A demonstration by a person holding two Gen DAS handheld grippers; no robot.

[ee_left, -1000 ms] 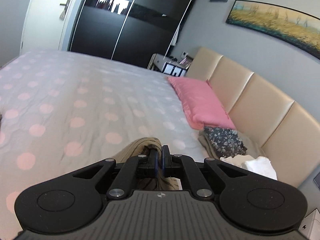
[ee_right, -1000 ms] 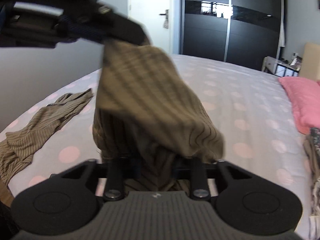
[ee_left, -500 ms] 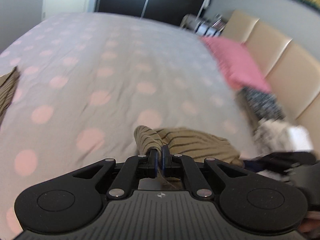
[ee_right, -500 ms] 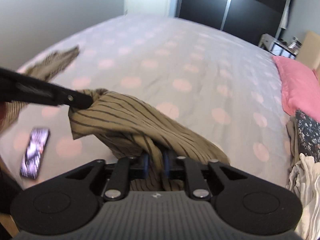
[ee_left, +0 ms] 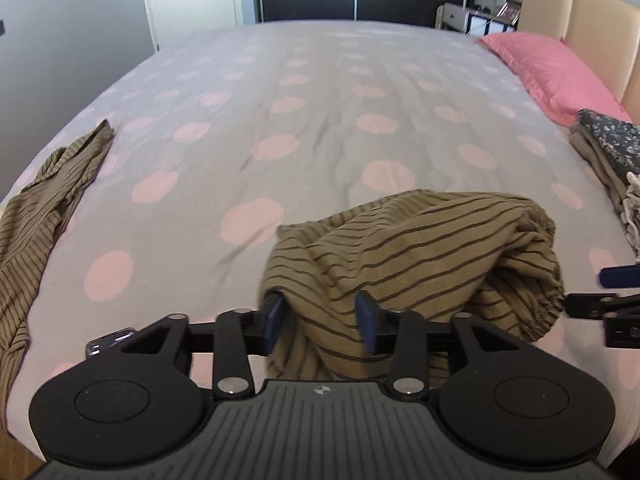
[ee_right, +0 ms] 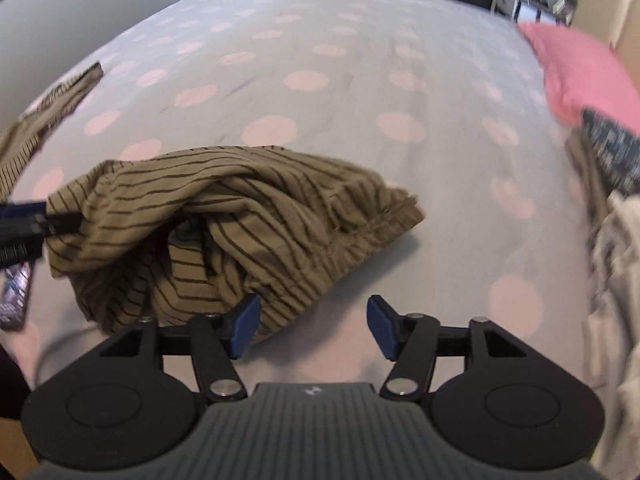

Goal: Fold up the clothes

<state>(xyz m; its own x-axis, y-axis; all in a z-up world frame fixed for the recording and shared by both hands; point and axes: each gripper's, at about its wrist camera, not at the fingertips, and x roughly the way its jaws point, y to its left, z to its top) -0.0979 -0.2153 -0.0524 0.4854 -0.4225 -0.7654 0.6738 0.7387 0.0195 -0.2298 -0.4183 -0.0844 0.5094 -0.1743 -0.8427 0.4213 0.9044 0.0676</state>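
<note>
Both claws stand spread wide, gripping nothing: the left claw (ee_left: 322, 318) straddles the striped garment (ee_left: 416, 256), bunched on the bed (ee_left: 320, 92) near its front edge; the right claw (ee_right: 312, 326) sits just beside its hem. Before folding, pinch two hem corners and spread it flat. Its shape is hidden in the bunching, and the right view is blurred.

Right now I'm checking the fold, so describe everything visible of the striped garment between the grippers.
The striped garment is olive-tan thin woven cloth with dark pinstripes and a gathered, stitched hem. It lies bunched and unfolded on the dotted bedspread. The open left gripper straddles one end; the open right gripper has one fingertip against the hem.
</note>
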